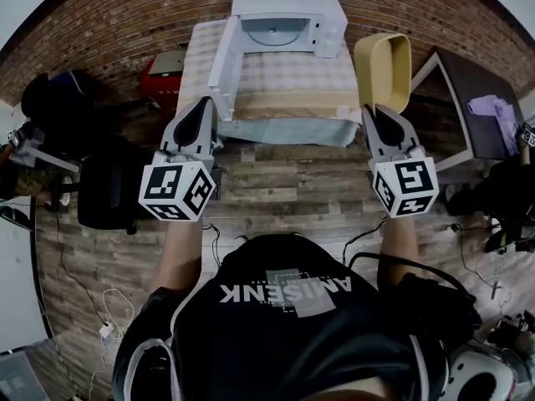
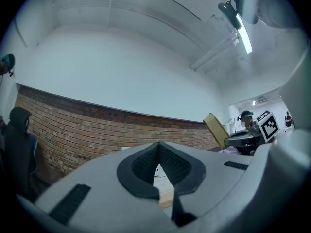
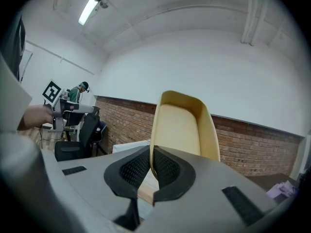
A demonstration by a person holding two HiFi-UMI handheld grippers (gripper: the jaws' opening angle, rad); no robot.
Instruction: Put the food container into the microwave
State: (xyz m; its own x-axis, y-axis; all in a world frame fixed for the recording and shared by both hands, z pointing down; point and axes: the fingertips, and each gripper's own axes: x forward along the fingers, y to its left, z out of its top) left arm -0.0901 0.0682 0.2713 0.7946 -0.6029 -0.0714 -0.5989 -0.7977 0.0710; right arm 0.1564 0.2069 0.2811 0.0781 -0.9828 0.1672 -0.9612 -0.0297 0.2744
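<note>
A white microwave (image 1: pixel 284 23) stands at the far end of a cloth-covered table (image 1: pixel 292 86), its door (image 1: pixel 224 67) swung open to the left. The food container (image 1: pixel 384 69) is a pale yellow tub tipped on edge. My right gripper (image 1: pixel 372 111) is shut on its rim, just off the table's right corner. In the right gripper view the container (image 3: pixel 182 130) rises above the right gripper (image 3: pixel 151 152), whose pads clamp its wall. My left gripper (image 1: pixel 205 105) hangs at the table's near left corner, near the door, shut and empty; the left gripper (image 2: pixel 158 147) shows its tips touching.
A red box (image 1: pixel 163 69) sits on the floor left of the table, and a black chair (image 1: pixel 104 190) stands further left. A desk (image 1: pixel 468 115) with a purple cloth (image 1: pixel 493 107) is on the right. Cables lie on the wooden floor (image 1: pixel 284 190).
</note>
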